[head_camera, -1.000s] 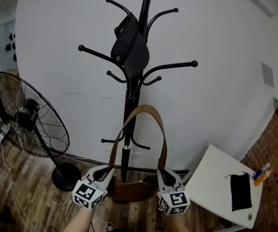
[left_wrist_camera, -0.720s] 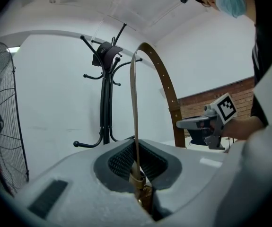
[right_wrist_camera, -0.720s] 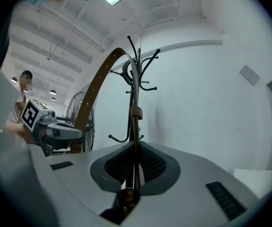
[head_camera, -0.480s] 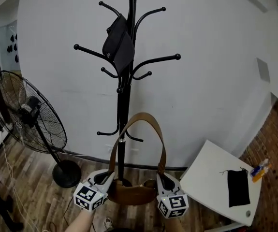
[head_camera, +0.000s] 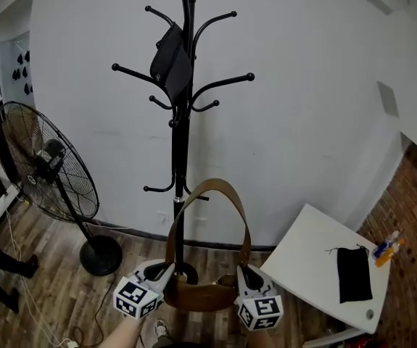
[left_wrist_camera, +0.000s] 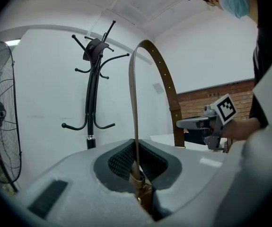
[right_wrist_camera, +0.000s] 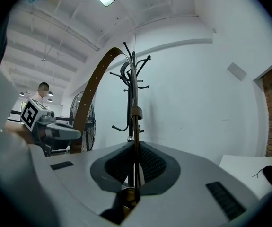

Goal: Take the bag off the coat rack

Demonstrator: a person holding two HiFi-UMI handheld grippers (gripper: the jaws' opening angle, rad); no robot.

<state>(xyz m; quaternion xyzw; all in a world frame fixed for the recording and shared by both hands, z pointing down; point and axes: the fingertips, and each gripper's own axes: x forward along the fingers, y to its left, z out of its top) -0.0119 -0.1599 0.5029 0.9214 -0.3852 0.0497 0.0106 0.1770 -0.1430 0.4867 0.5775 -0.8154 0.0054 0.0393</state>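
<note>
A brown leather bag (head_camera: 201, 294) hangs between my two grippers, clear of the black coat rack (head_camera: 178, 143) behind it. Its strap (head_camera: 209, 187) arches up in front of the pole. My left gripper (head_camera: 164, 274) is shut on the strap's left end by the buckle (left_wrist_camera: 136, 178). At the strap's other end my right gripper (head_camera: 242, 274) is shut too (right_wrist_camera: 134, 169). A black pouch (head_camera: 170, 65) still hangs on an upper hook of the rack (left_wrist_camera: 93, 98). Each gripper shows in the other's view: right gripper (left_wrist_camera: 210, 123), left gripper (right_wrist_camera: 43, 123).
A standing fan (head_camera: 45, 169) is at the left, its base on the wood floor. A white table (head_camera: 313, 256) at the right carries a black pouch (head_camera: 354, 274) and a small bottle (head_camera: 384, 250). A person's legs (head_camera: 1, 267) show at the far left.
The bag and both grippers have drawn back from the rack, which now looks smaller and farther off. Both grips are unchanged. A person's legs have come into view at the left.
</note>
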